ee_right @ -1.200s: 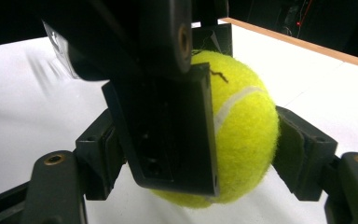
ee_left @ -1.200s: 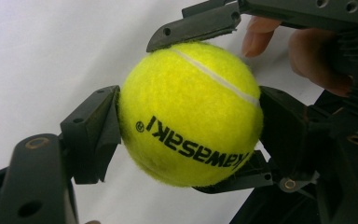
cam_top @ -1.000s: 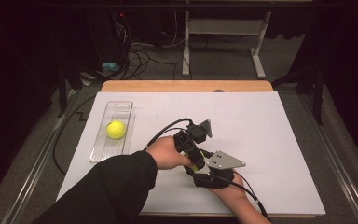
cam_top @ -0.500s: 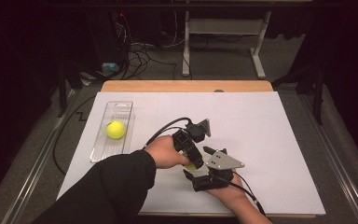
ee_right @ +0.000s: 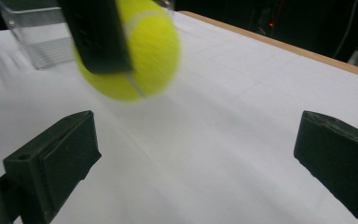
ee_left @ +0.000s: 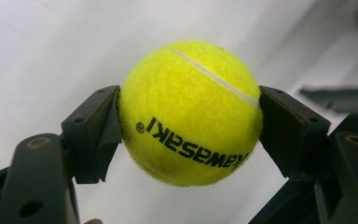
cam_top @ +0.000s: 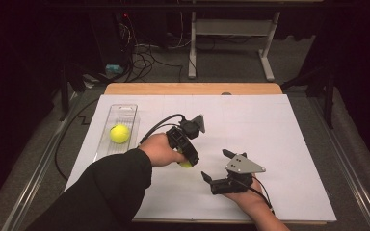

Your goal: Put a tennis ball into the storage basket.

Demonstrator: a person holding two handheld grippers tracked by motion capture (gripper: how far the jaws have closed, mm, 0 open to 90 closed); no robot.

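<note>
I have the left gripper [ee_left: 189, 116] clamped on a tennis ball [ee_left: 191, 112]: in the left gripper view both black jaws press flat against its sides, and the printed word "Kawasaki" faces the camera upside down. In the high view that gripper [cam_top: 187, 159] sits near the middle of the white sheet [cam_top: 279, 139] covering the table [cam_top: 192, 88], and a sliver of yellow shows under it. The same ball [ee_right: 135, 51] appears blurred in the right gripper view, top left, with one dark jaw of the left gripper across it; I cannot tell whether it touches the sheet.

My right gripper [ee_right: 196, 149] stands wide open with nothing between its jaws, just the bare sheet. In the high view it [cam_top: 217, 168] lies just right of and nearer me than the left one, apart from it, its grey plate on top.

A second ball [cam_top: 119, 134] rests in the clear tray [cam_top: 125, 109] near the sheet's left edge, well apart from both grippers. A corner of the tray [ee_right: 37, 32] shows behind the held ball in the right gripper view.
</note>
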